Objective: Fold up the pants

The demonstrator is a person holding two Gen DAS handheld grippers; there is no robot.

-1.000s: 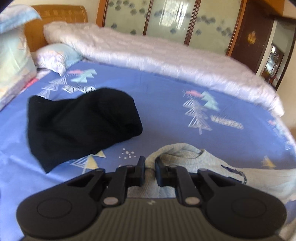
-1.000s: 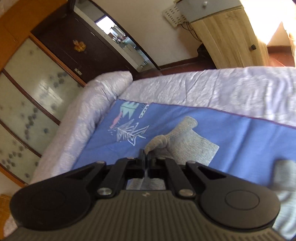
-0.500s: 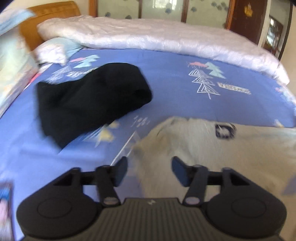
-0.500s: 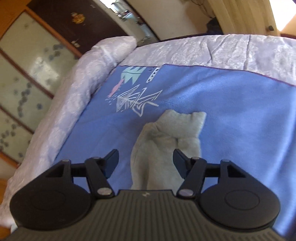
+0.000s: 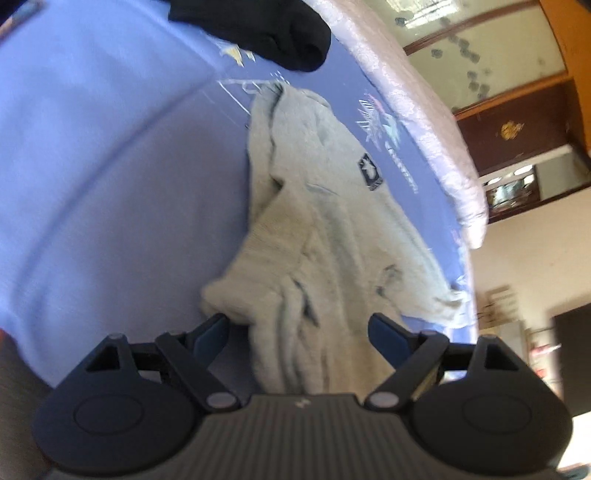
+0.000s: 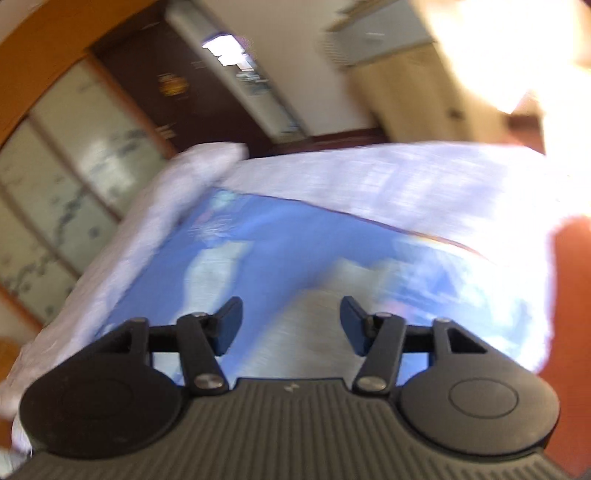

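Lying rumpled mid-sheet [image 5: 110,166], grey pants [image 5: 332,229]; right view blurred, perhaps bed edge.

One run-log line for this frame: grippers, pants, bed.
left gripper: opening, over grey pants, no grip | right gripper: closing, nothing gripped, view blurred | pants: rumpled on blue sheet | black garment: beyond

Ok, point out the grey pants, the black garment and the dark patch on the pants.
grey pants [image 5: 332,236]: left wrist view, on the middle of the fabric.
black garment [image 5: 273,33]: left wrist view, on its rounded folded end.
dark patch [image 5: 370,172]: left wrist view, on the badge's centre.
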